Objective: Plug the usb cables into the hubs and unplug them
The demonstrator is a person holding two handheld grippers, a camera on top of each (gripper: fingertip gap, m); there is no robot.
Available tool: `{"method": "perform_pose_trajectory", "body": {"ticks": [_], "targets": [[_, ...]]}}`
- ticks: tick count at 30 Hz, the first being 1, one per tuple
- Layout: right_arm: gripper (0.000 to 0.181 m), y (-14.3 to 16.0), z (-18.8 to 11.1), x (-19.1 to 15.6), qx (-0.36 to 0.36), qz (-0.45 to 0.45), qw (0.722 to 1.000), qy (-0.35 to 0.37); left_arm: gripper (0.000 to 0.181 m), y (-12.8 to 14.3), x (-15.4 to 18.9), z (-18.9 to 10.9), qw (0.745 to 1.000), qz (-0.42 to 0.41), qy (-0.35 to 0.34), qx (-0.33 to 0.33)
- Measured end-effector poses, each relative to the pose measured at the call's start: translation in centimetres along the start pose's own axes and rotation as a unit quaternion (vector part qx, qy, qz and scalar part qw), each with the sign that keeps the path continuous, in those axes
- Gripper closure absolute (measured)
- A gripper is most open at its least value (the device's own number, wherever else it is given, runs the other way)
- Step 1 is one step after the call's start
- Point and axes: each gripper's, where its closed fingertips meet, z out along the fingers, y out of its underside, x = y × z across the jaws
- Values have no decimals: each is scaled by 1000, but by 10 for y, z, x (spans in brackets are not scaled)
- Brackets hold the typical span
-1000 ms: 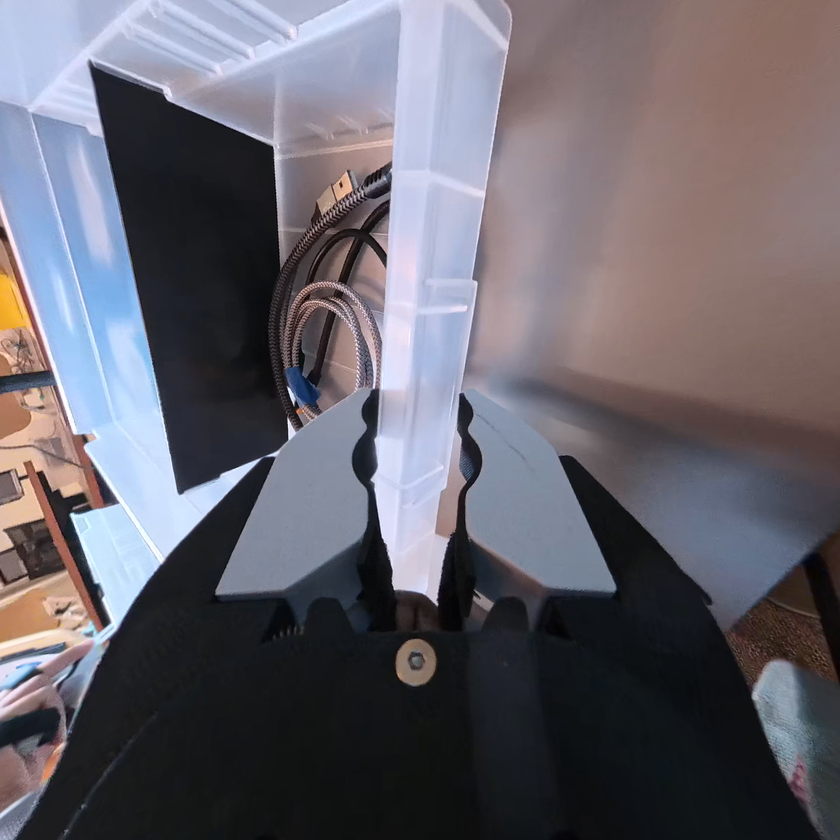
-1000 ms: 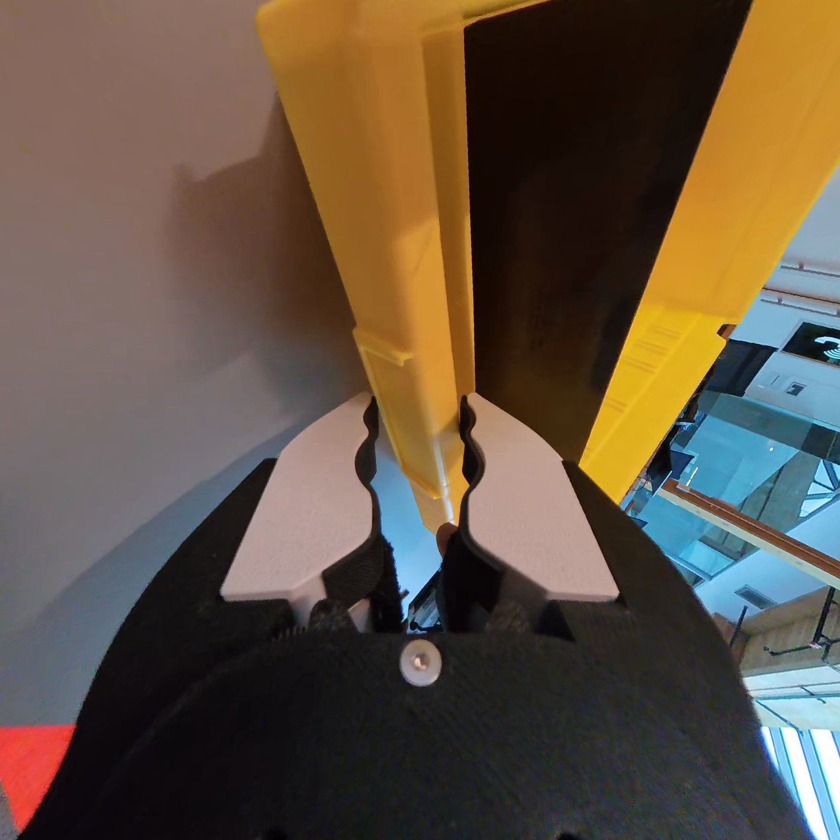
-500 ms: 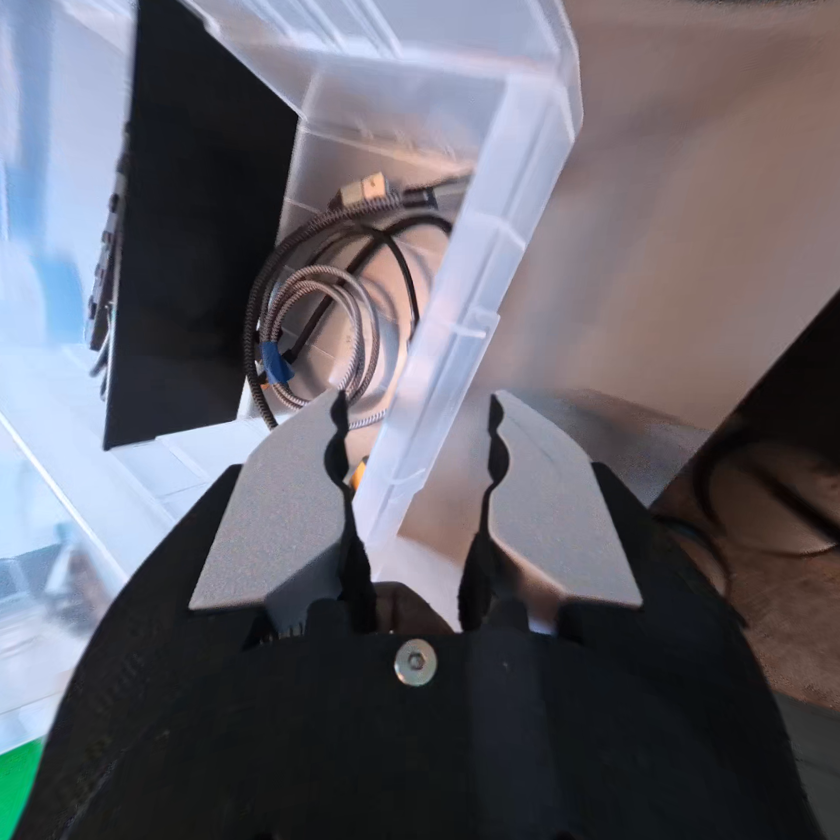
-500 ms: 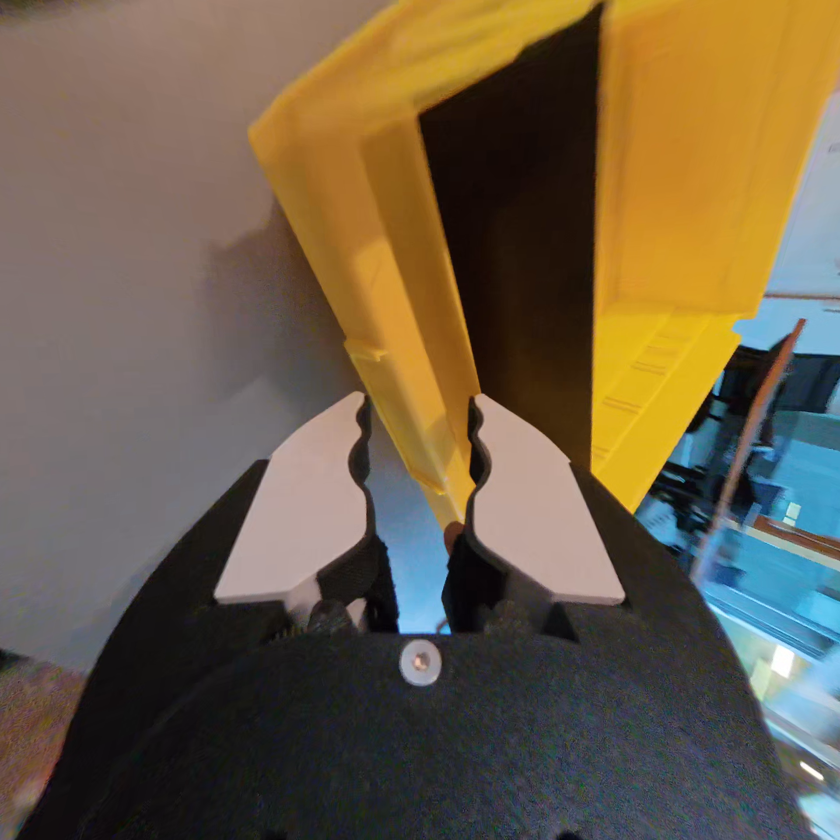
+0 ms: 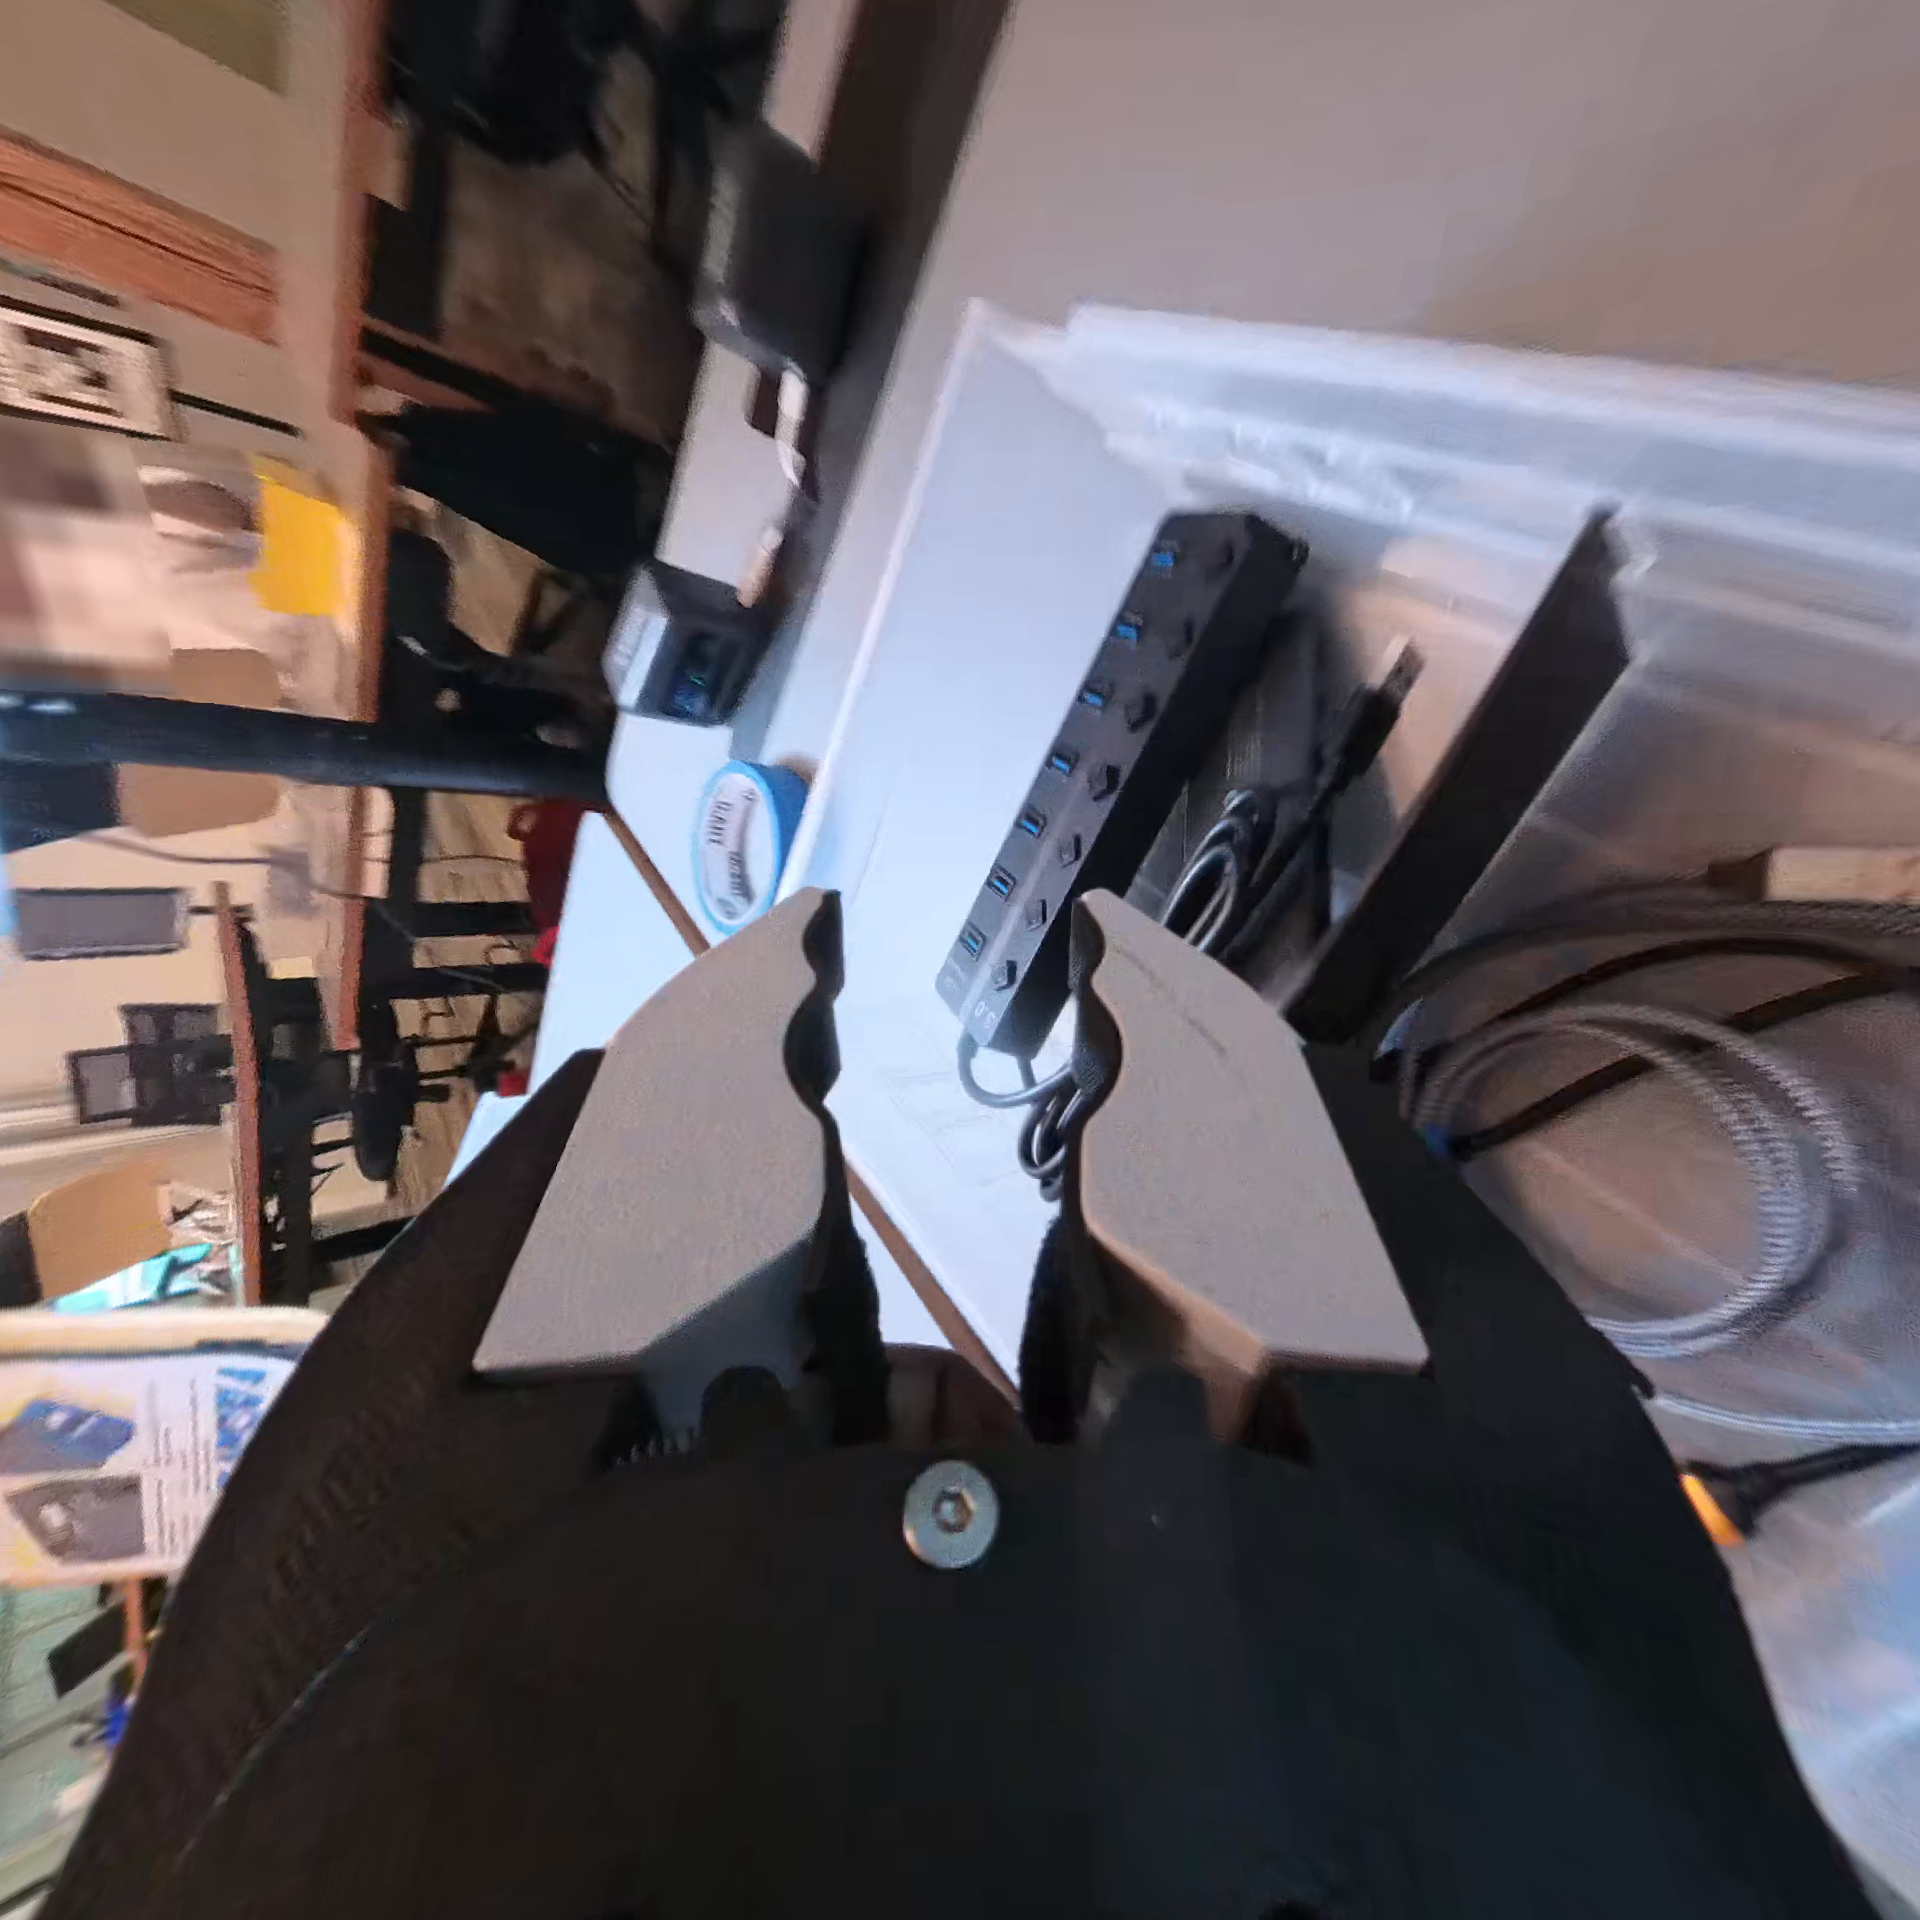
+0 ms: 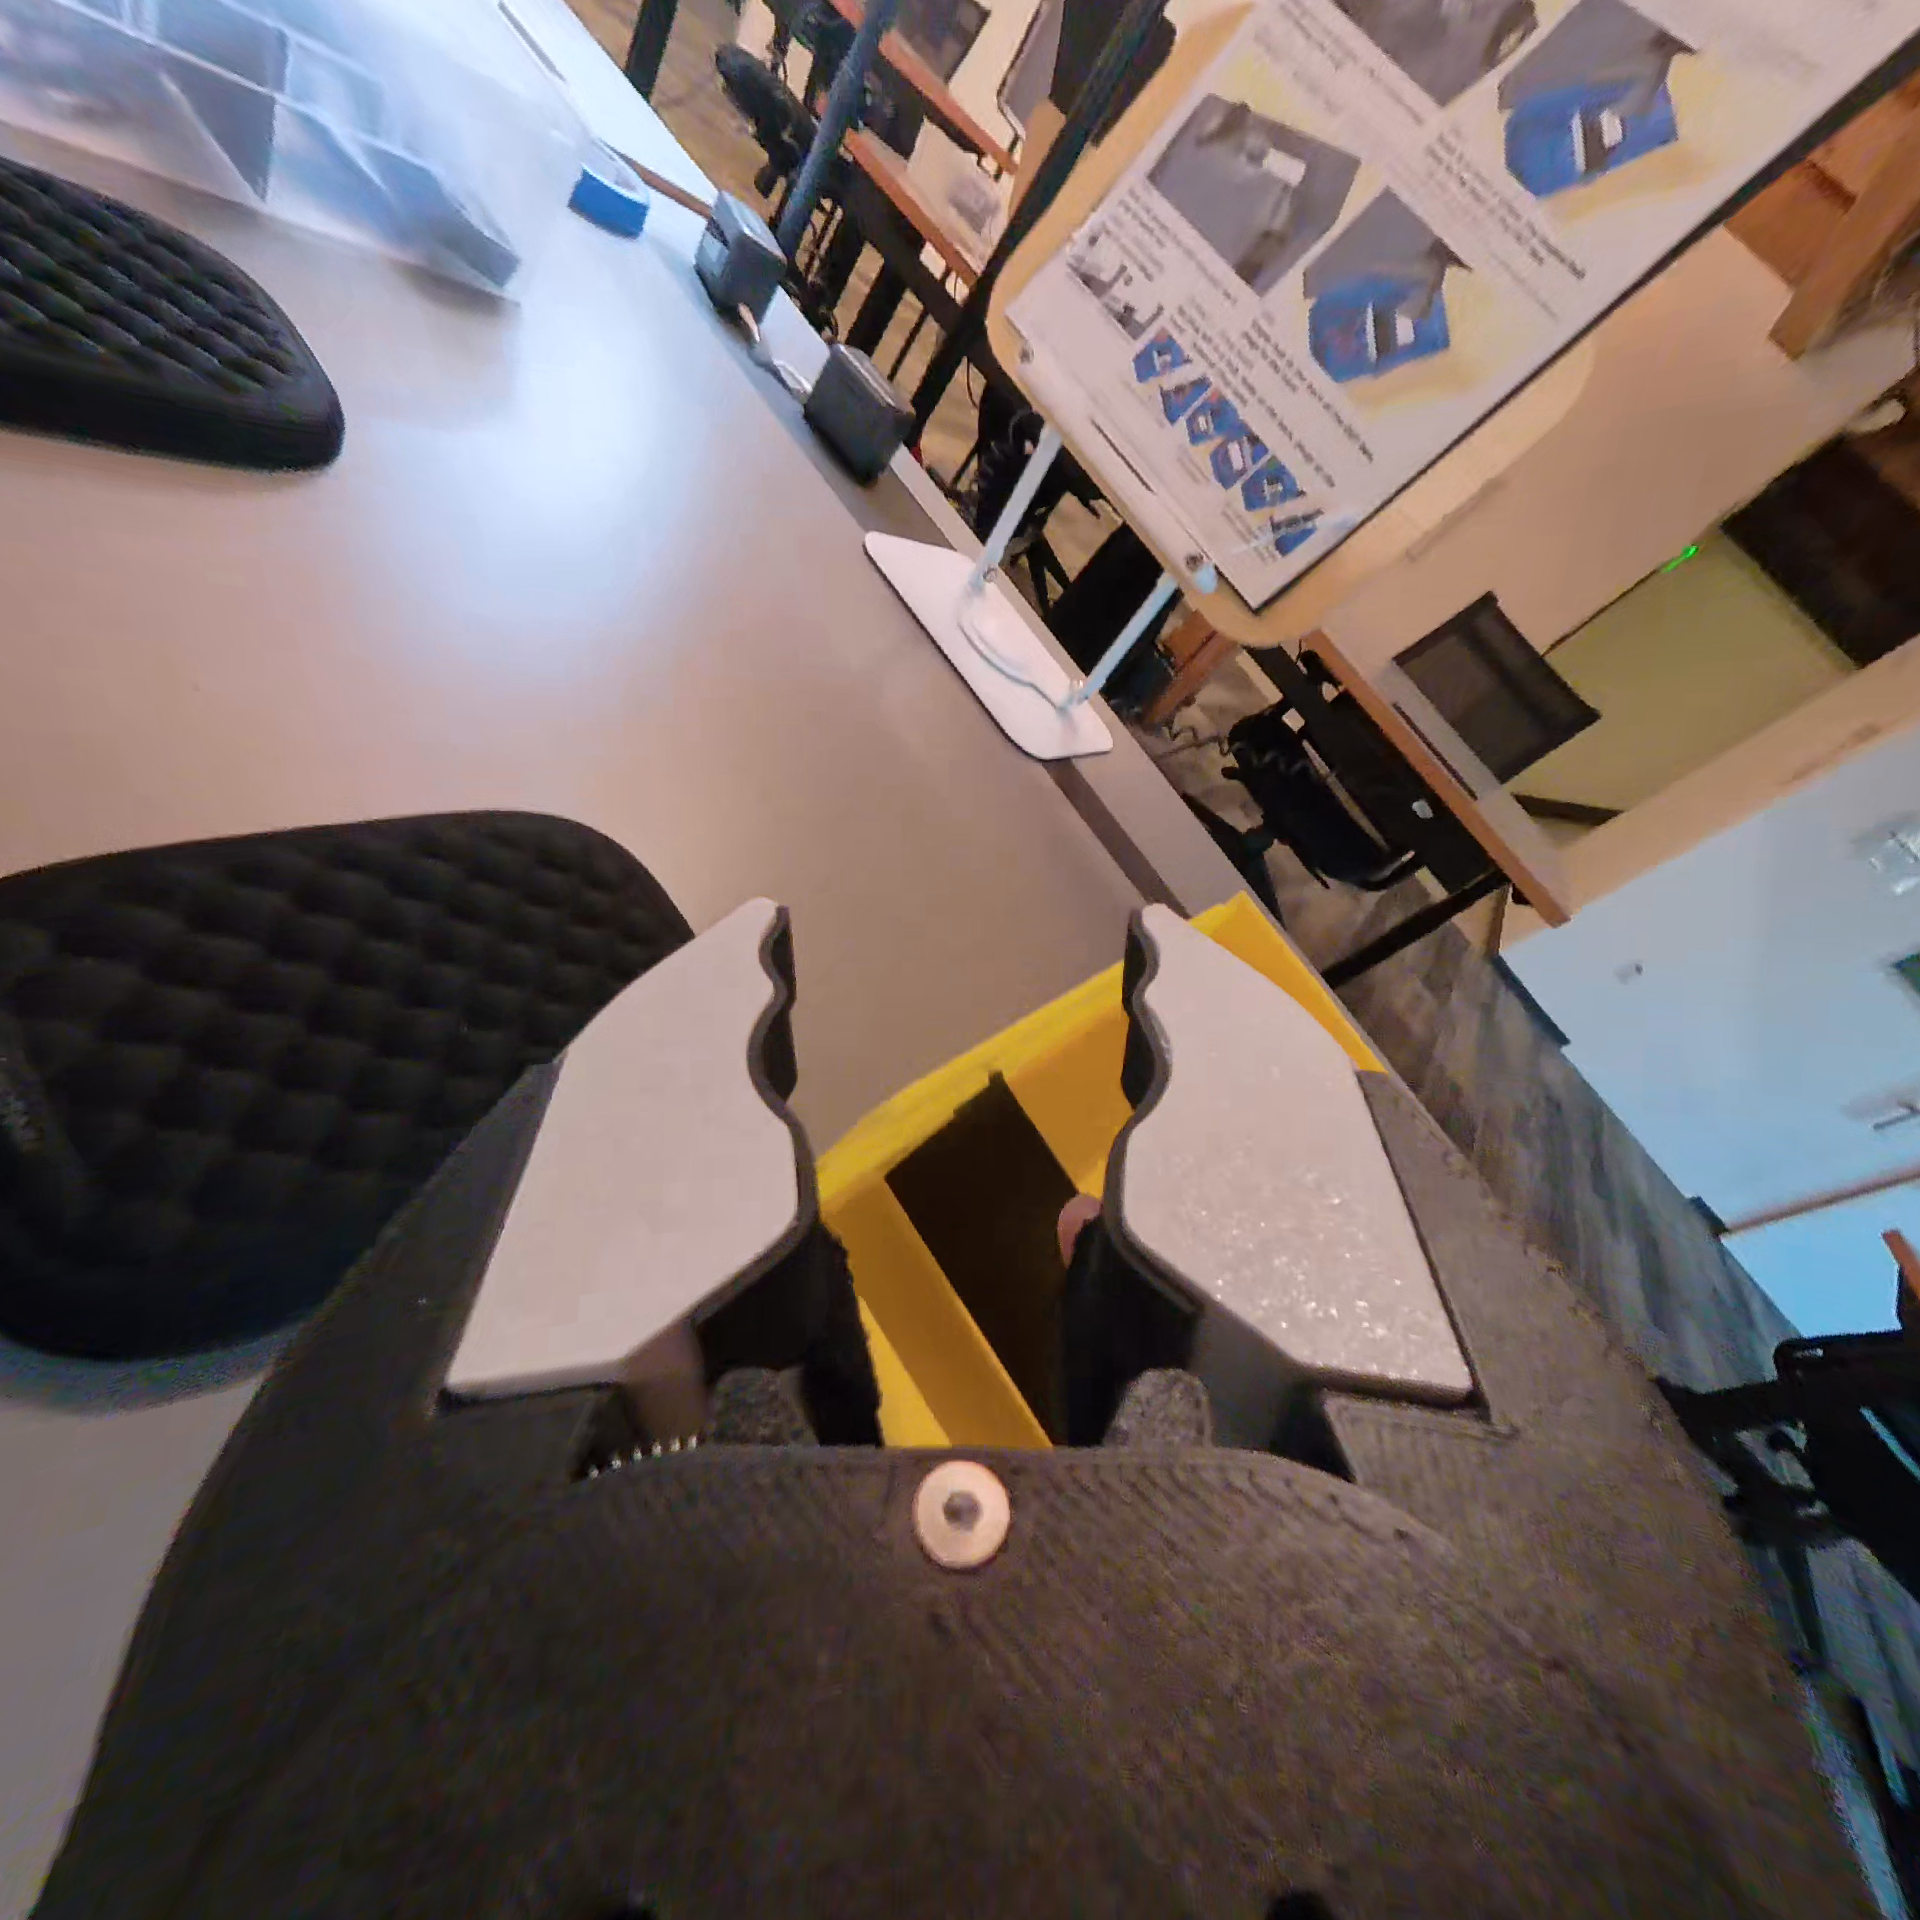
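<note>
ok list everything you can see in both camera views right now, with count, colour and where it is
USB hub: one, black with blue ports, inside the clear bin
clear bin: one, see-through, on the table
loose cable with plug: one, black, beside the hub
braided cable coil: one, grey, in the bin's near section past a black divider
tape roll: one, blue, at the table edge
yellow bin: one, with a black insert, just below the right gripper
mesh pads: two, black, on the grey table
small boxes: two, dark grey, along the far table edge
poster stand: one, white base
left gripper: open, empty
right gripper: open, empty
</note>
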Motion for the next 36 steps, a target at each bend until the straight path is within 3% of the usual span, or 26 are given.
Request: {"method": "perform_pose_trajectory", "body": {"ticks": [1, 4, 8, 12, 20, 26, 31, 36], "targets": [[120, -3, 3, -2, 5, -3, 1000, -1, 139, 7, 3, 17, 999, 9, 30, -22], [121, -6, 7, -3, 11, -9, 1000, 0, 139, 27, 17, 56, 990, 17, 117, -77], [123, -10, 4, 2, 11, -19, 1000, 14, 135, 38, 30, 79, 977, 28, 184, -102], [125, -11, 1, 7, 10, -27, 999, 30, 134, 41, 32, 88, 973, 57, 194, -112], [127, -11, 2, 12, 3, -36, 998, 42, 135, 44, 34, 100, 952, 195, 190, -138], [129, -6, 3, 15, -16, -45, 997, 53, 134, 52, 42, 106, 936, 205, 236, -160], [130, -6, 4, 13, -17, -46, 997, 52, 135, 53, 42, 110, 934, 234, 220, -159], [131, -4, 6, 13, -14, -44, 998, 49, 156, 46, 32, 98, 962, 216, 120, -118]]}}
